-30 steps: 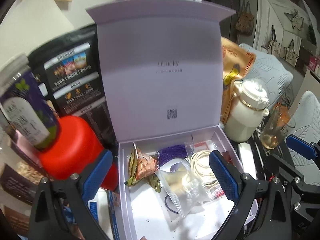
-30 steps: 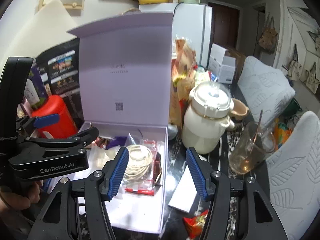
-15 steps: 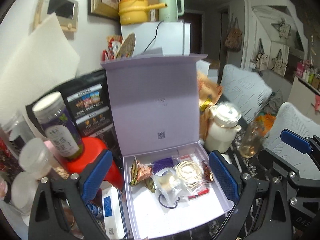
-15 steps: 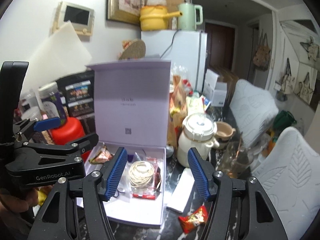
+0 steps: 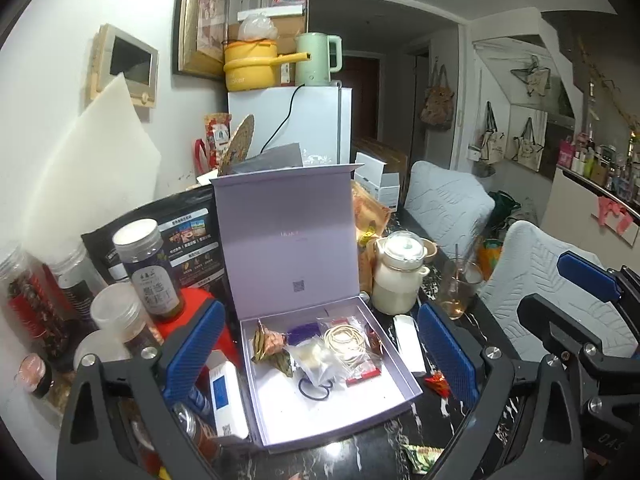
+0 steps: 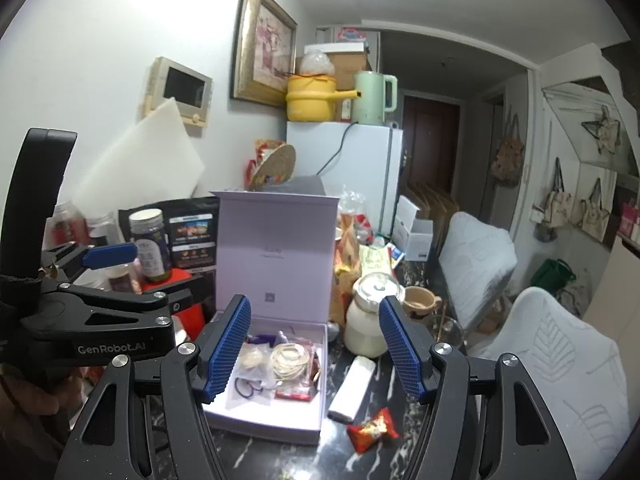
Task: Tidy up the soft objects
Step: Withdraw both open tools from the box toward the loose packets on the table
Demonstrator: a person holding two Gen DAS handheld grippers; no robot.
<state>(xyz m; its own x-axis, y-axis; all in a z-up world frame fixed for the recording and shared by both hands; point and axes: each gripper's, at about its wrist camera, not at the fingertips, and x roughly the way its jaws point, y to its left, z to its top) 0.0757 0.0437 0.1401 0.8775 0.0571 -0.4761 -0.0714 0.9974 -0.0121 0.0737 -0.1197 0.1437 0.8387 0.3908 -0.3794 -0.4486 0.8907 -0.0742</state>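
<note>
I am hovering both my left gripper (image 5: 320,356) and right gripper (image 6: 316,354), jaws spread and empty, above the lilac box (image 5: 394,396); "GenRobot.AI" is showing on my left one.

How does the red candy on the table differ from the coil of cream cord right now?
The red candy lies outside the lilac box on the dark marbled table; the cream cord coil lies inside the box. The candy is a twisted, shiny red wrapper; the cord is a pale round loop in a clear bag. The candy lies alone; the cord sits among other packets. Neither gripper holds either.
</note>
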